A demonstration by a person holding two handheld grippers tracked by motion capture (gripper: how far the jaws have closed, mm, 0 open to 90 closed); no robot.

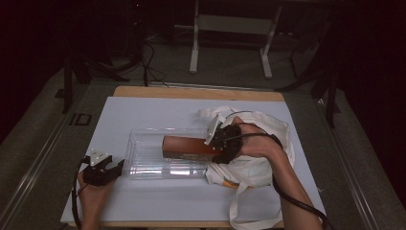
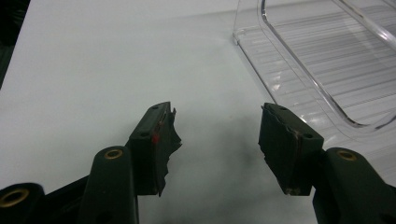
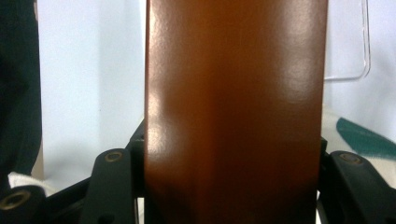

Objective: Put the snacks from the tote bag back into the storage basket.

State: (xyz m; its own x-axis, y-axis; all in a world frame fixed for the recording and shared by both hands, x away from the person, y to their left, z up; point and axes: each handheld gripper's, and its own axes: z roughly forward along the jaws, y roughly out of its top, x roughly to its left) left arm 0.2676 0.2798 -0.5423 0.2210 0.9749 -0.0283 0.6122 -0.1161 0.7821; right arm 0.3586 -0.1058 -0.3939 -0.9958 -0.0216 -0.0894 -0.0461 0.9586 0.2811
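Box: long brown glossy cardboard box [image 1: 187,147], held level over the clear plastic ribbed tray [image 1: 143,165].
Right gripper [image 1: 221,143]: jaws clamped on the box's end.
Left gripper [image 1: 101,168]: jaws spread, nothing between, just beside the tray.
Behind: white cloth bag [image 1: 256,167] on the white table sheet [image 1: 167,201].
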